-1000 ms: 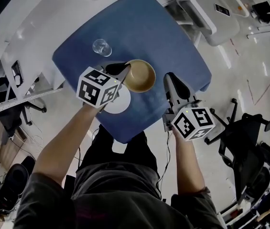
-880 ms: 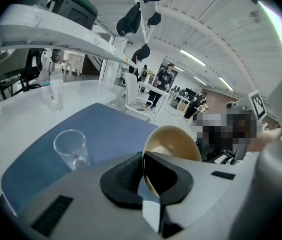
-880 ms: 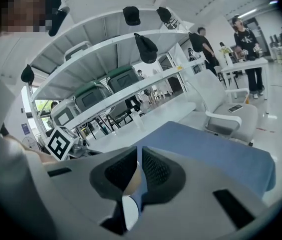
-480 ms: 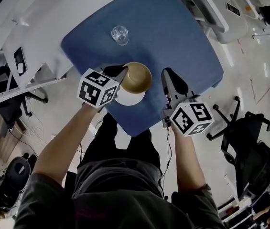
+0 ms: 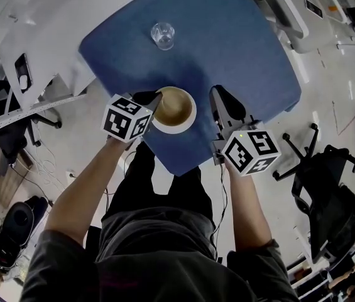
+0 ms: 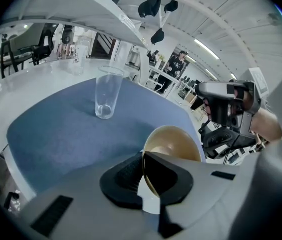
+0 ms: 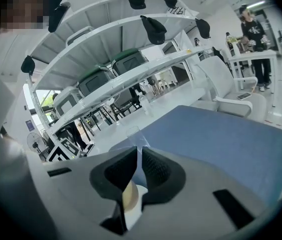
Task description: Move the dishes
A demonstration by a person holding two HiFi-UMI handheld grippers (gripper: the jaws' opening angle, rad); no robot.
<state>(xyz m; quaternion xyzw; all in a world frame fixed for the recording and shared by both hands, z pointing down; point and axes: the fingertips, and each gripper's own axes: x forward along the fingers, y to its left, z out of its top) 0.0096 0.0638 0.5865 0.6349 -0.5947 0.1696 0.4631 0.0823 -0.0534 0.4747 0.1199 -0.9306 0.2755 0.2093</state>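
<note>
The bowl (image 5: 174,106) has come across the table (image 5: 227,43) since a second ago. Then it hung beside the plate (image 5: 176,128), which lay partly under the left gripper (image 5: 154,99). Now it sits squarely over the plate, with only a white crescent of plate showing round its near side. Whether the bowl's base already rests on the plate, I cannot tell.

The left gripper's jaws are closed on the bowl's rim at its left side, one pad inside and one outside. In the left gripper view the bowl tips a little, its tan inside facing away from the gripper, and a slip of white plate shows below the jaws.

The right gripper (image 5: 218,93) hangs over the table just right of the bowl, apart from it and pointing the same way. Its jaws are drawn together to a thin slit and hold nothing. Through that slit the right gripper view shows a sliver of the bowl and plate farther off.

A glass (image 5: 163,34) stands upright near the table's far side, well apart from the bowl. Bowl and plate are close to the near corner, just in front of the person's legs.
</note>
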